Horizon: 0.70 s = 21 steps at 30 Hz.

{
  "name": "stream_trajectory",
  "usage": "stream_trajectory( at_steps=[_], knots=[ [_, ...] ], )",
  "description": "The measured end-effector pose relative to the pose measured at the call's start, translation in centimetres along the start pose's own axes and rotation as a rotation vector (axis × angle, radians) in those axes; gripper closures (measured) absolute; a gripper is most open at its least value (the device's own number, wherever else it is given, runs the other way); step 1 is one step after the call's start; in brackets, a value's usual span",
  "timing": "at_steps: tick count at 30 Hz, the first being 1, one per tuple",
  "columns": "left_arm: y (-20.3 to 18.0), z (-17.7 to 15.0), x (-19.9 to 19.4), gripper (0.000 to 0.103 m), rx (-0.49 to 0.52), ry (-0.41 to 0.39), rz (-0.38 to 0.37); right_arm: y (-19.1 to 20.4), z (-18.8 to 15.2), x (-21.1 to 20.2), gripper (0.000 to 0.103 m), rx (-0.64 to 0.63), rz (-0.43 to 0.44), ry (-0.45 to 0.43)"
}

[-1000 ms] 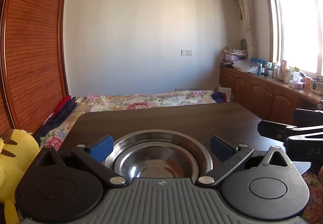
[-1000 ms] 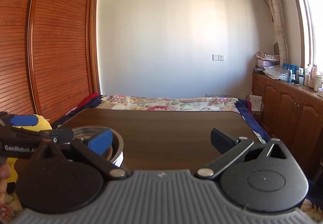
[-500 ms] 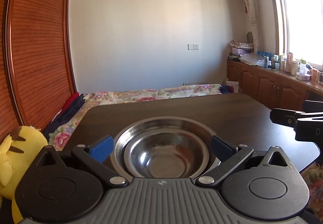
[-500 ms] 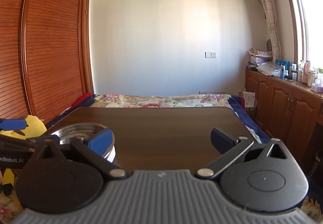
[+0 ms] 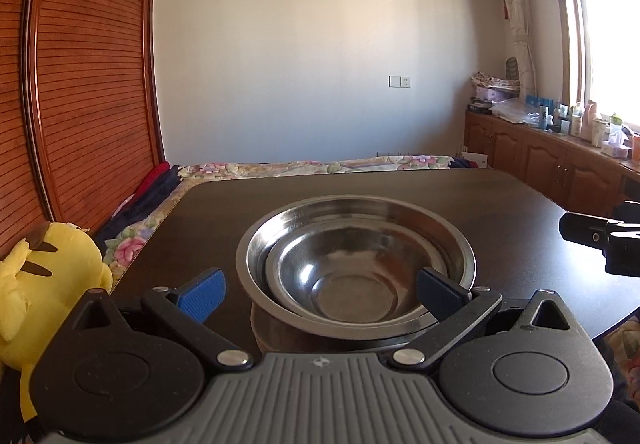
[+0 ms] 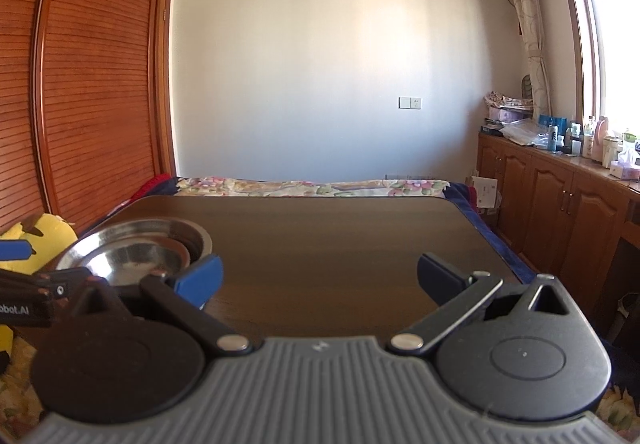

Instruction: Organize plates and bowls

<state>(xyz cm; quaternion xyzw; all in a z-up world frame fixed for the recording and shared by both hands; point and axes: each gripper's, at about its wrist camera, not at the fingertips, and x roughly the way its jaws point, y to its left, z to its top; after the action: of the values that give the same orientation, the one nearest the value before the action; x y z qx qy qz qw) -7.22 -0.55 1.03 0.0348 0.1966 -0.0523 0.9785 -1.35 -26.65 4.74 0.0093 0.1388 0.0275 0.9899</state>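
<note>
- Steel bowls sit nested in the left wrist view: a small bowl (image 5: pixel 352 280) lies inside a large bowl (image 5: pixel 448 240), both on the dark wooden table (image 5: pixel 500 200), close to its near edge.
- Spread wide, the left gripper (image 5: pixel 322 294) holds nothing; the bowls show between its blue pads (image 5: pixel 202 294), and I cannot tell if the right pad touches the rim.
- At the left edge sits a yellow plush toy (image 5: pixel 44 268); at the right edge, part of the right gripper (image 5: pixel 604 240) is seen.
- From the right wrist view, the right gripper (image 6: pixel 318 280) is also spread and empty, over bare table (image 6: pixel 320 236).
- Both bowls (image 6: pixel 132 250) stand at the left of this table, behind the left pad (image 6: pixel 198 280).
</note>
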Motion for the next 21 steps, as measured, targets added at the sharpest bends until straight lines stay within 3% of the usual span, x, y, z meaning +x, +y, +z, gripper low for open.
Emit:
stream_trajectory(
  at_steps=[21],
  knots=[
    [0.05, 0.15, -0.19, 0.0, 0.01, -0.002, -0.002, -0.78, -0.09, 0.3, 0.0, 0.013, -0.008, 0.012]
  ],
)
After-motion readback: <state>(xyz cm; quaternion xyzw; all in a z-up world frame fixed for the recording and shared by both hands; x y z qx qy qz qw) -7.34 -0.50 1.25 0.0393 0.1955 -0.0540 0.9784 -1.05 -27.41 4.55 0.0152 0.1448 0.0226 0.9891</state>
